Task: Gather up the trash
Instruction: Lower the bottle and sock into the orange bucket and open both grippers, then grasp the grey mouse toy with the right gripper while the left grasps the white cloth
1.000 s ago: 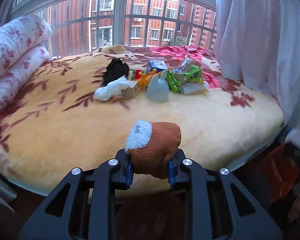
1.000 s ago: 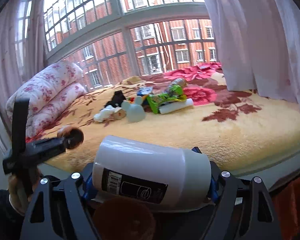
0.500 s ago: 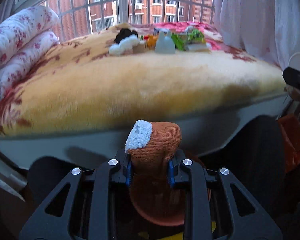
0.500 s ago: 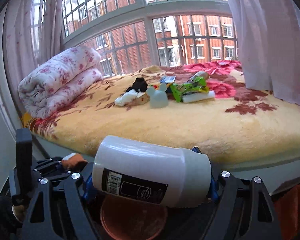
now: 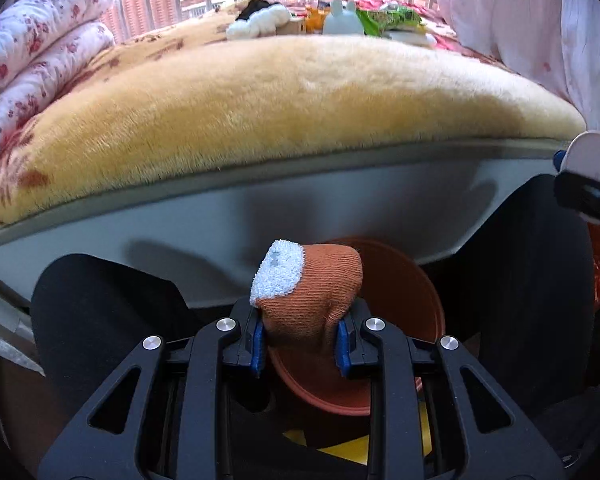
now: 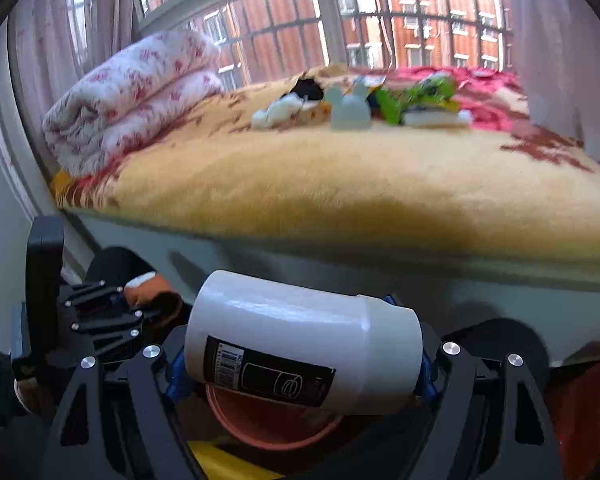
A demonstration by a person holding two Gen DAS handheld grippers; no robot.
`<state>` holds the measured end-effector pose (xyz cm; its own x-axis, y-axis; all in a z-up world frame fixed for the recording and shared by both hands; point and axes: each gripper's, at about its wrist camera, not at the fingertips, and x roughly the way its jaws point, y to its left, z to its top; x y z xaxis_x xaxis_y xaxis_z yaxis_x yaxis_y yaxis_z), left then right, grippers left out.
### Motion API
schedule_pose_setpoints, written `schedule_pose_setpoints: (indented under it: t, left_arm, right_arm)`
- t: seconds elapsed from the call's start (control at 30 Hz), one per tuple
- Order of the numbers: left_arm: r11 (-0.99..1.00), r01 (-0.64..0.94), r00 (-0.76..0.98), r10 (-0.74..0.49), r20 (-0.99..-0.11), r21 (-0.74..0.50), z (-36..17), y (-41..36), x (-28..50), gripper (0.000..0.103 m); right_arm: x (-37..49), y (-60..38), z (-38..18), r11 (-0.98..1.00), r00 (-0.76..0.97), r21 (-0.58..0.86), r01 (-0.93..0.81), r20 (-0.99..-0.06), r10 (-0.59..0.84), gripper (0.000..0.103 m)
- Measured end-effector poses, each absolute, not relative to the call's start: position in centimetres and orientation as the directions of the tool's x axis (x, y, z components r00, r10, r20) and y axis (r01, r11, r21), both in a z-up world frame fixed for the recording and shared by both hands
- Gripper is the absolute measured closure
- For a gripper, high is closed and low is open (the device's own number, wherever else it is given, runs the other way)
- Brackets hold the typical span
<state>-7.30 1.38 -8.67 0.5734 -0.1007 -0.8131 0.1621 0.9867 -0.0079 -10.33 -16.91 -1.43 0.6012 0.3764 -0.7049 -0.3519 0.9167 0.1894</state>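
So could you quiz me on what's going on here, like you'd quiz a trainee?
1. True or false: the left tool grips an orange sock.
2. What does the right tool hold? A) green wrapper B) white bottle C) quilt
3. Fill in: below both tools sits a terracotta-coloured ____.

Key:
1. True.
2. B, the white bottle, lying sideways.
3. Bowl, below the edge of the bed.
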Motion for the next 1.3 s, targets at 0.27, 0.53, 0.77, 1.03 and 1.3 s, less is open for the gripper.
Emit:
schedule_pose_setpoints:
  t: [0.27, 0.53, 0.77, 1.03, 1.3]
  left_arm:
    - [0.985, 0.172, 0.516, -0.112, -0.849, -0.025, -10.5, 1.0, -6.3, 0.078]
    - [0.984, 0.178, 0.456, -0.109, -0.883, -0.03, -12.3, 1.3, -4.3, 0.078]
    - [0.982, 0.185, 0.399, -0.106, -0.911, -0.034, -14.0, 1.3, -2.9, 0.057]
    - [0.982, 0.177, 0.422, -0.137, -0.896, -0.067, -13.5, 2.1, -3.2, 0.043]
    - [0.975, 0.2, 0.514, -0.188, -0.837, -0.097, -7.9, 3.3, -5.0, 0.042]
  right_arm:
    - [-9.2, -15.0, -5.2, 0.897, 0.485, 0.21, -0.389, -0.781, 0.394, 0.023]
    - [-7.4, -13.5, -9.1, 0.884, 0.378, 0.196, -0.424, -0.849, 0.37, 0.023]
    - [-6.0, -11.8, -11.7, 0.867, 0.297, 0.179, -0.465, -0.891, 0.343, 0.021]
    - [-6.1, -12.3, -11.7, 0.873, 0.292, 0.183, -0.452, -0.894, 0.339, 0.014]
    - [-7.8, -16.2, -5.2, 0.868, 0.387, 0.211, -0.45, -0.829, 0.403, 0.014]
